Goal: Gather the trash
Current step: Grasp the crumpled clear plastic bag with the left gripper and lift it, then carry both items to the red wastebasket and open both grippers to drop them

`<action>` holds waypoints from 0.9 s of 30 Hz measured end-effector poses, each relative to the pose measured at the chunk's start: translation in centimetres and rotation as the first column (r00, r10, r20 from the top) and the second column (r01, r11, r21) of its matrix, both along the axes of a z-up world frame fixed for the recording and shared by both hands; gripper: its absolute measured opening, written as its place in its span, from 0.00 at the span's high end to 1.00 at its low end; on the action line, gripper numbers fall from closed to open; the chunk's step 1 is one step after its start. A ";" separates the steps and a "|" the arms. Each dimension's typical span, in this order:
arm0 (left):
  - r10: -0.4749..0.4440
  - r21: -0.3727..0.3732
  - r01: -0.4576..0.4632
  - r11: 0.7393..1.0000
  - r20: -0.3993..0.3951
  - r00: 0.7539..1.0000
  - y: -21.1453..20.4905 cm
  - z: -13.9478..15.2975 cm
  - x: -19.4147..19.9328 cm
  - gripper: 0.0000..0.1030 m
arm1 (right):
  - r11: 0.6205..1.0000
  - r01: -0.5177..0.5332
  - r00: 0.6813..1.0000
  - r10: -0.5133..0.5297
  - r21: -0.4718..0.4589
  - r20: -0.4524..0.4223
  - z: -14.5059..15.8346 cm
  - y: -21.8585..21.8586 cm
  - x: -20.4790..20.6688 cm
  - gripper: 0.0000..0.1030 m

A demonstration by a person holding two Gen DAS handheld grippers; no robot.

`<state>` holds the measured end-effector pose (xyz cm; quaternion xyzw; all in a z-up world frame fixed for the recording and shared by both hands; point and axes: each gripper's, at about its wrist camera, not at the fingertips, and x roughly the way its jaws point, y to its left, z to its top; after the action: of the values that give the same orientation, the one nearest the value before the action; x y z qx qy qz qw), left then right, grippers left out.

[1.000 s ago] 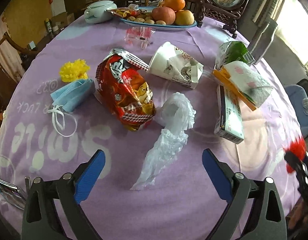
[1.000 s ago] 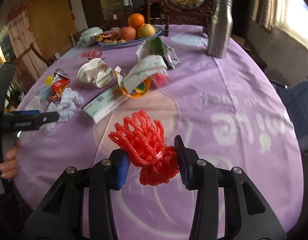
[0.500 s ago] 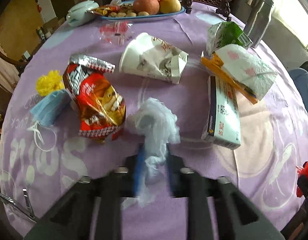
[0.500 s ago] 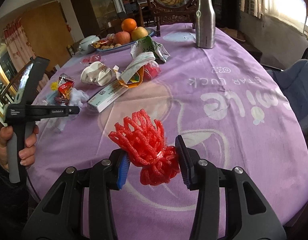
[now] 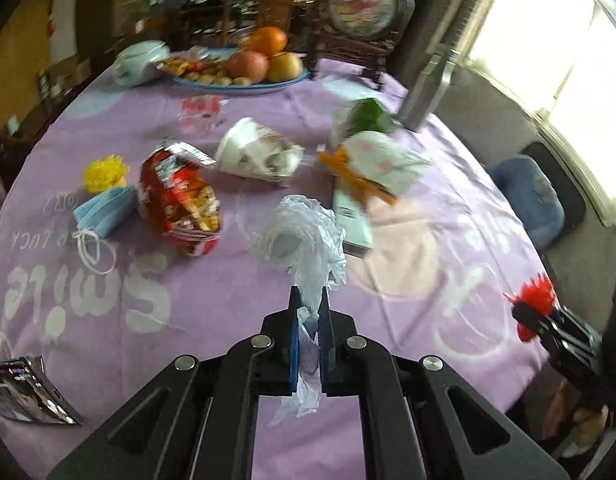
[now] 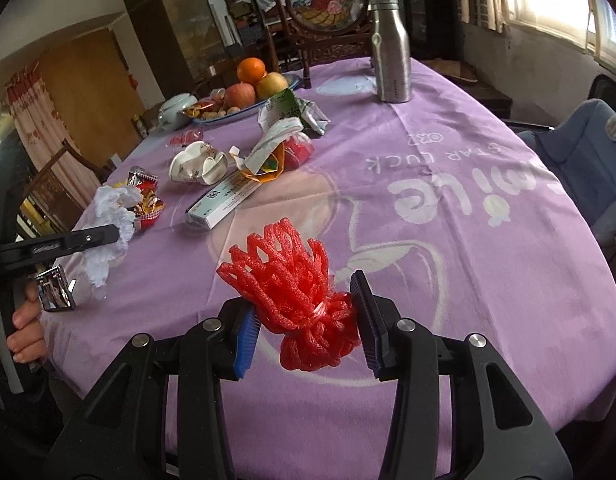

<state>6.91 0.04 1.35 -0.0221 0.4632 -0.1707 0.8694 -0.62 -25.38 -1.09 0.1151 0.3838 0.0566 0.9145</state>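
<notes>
Now the left hand-held gripper (image 5: 308,320), open a second ago, has clamped the white plastic bag (image 5: 304,232) and lifted it off the table (image 5: 427,240), while the right hand-held gripper (image 6: 304,320) stays closed on the red foam net (image 6: 292,280), so both pieces await disposal.

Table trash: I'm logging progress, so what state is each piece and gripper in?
Left gripper: shut on plastic bag.
Plastic bag: pinched, lifted.
Right gripper: shut on red net.
Red net: held, bunched.
Paper cup: crushed, on its side.
Snack bag: torn open, lying.
Mask: crumpled.
</notes>
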 end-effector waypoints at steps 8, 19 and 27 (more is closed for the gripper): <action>-0.206 0.030 0.205 0.978 0.035 0.978 -5.6 0.1 -4.5 0.92 | 0.997 0.068 0.997 -0.067 -0.031 0.024 0.3 -2.5 -4.3 0.57; -0.619 0.099 0.612 0.785 0.063 0.783 -20.1 -0.4 -13.2 0.92 | 0.933 0.355 0.935 -0.354 -0.055 0.027 -0.1 -11.1 -16.2 0.57; -0.845 0.174 0.832 0.527 0.004 0.535 -31.0 -4.4 -21.2 0.92 | 0.828 0.561 0.820 -0.556 -0.005 -0.132 -6.5 -17.5 -23.2 0.57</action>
<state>-14.25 -30.93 -3.03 0.2764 0.3894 -0.5325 0.6988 -23.78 -42.84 -7.61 0.2414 0.3901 -0.2146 0.8623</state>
